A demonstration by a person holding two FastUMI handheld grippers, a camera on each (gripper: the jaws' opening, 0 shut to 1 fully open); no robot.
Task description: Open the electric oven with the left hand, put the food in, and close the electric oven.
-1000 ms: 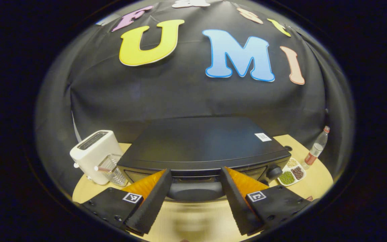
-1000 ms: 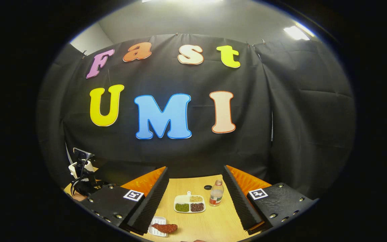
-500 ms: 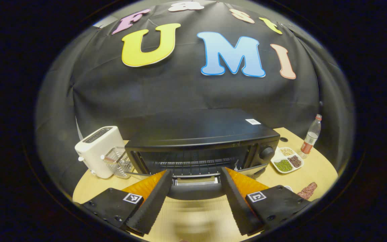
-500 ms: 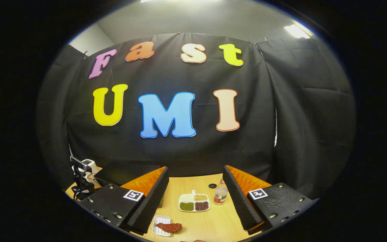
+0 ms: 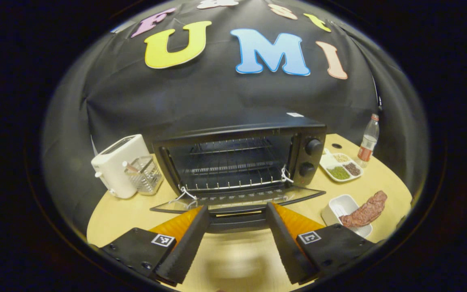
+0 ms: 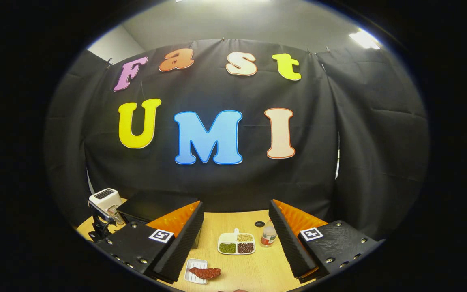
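Now the black electric oven (image 5: 241, 158) with its two round knobs is standing on the pale wooden counter (image 5: 128, 202) with its glass door (image 5: 237, 199) lying almost flat, the handle sitting between the fingers of the left gripper (image 5: 236, 239), whose jaws are spread wide on either side of it; whether a finger is actually touching the handle I cannot tell. The food, a reddish-brown strip of meat (image 5: 364, 211), is resting across a small white rectangular tray (image 5: 337, 205) just right of the door, well outside the oven. In the right gripper view the right gripper (image 6: 236, 243) is hanging above the counter with its jaws released and gripping nothing, the meat lying below and between them. The main risk, I judge, is that the door is springing back up if the left gripper is letting go too early, blocking the wire rack (image 5: 233, 167) as the food is arriving. The meat is also overhanging its tray, so a pinch at one end is likely leaving it drooping, slipping, or dragging the light tray along. A white toaster (image 5: 116, 164), a clear holder (image 5: 144, 174), a divided dish of beans (image 5: 341, 166) and a plastic bottle (image 5: 368, 142) are standing nearby, and a wide swing could be knocking the bottle over.
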